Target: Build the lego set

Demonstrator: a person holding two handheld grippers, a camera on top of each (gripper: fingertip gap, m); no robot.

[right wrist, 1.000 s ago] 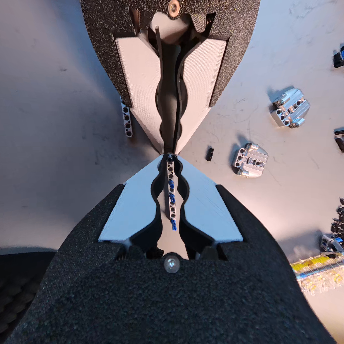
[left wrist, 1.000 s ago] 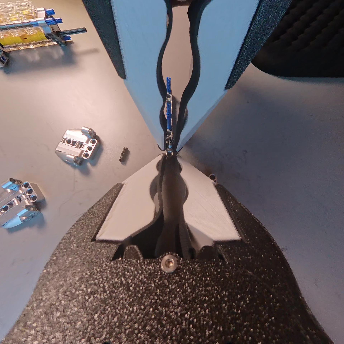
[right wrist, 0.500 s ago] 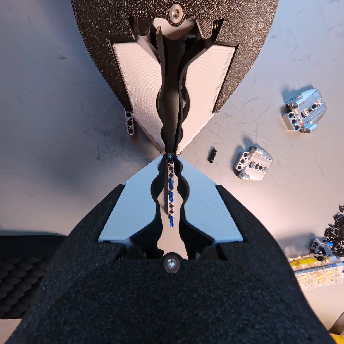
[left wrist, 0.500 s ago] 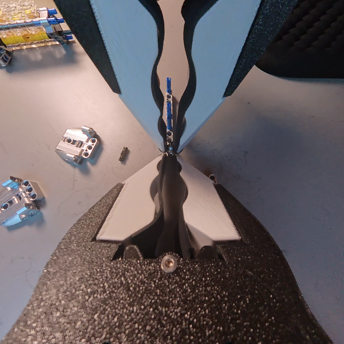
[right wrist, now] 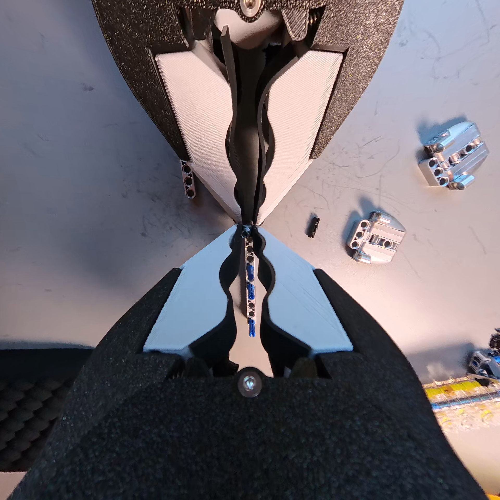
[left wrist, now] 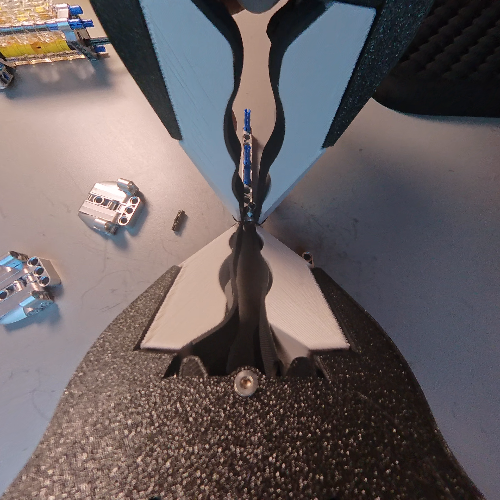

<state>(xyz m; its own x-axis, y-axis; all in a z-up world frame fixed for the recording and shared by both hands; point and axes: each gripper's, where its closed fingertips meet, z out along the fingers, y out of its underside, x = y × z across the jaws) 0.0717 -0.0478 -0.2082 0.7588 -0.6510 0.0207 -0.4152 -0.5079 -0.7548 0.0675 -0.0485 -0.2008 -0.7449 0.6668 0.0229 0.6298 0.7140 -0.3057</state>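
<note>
Two grippers meet tip to tip above the counter [left wrist: 405, 243]. The right gripper [right wrist: 247, 228] has its jaws nearly closed on one end of a thin grey beam [right wrist: 250, 276], which runs back between its fingers and carries blue pins [right wrist: 250, 290]. The left gripper [left wrist: 247, 224] has its jaws pinched together on a small dark pin [left wrist: 250, 215], which sits at the beam's end hole. With so fine a hold, both tips likely need to stay in line.

On the scuffed grey counter lie a short beam [right wrist: 188, 180], a loose black pin [right wrist: 313, 227] and two silver panels [right wrist: 374, 242]. A yellow and clear build [left wrist: 35, 46] stands farther off, as does a black foam mat [left wrist: 446, 54].
</note>
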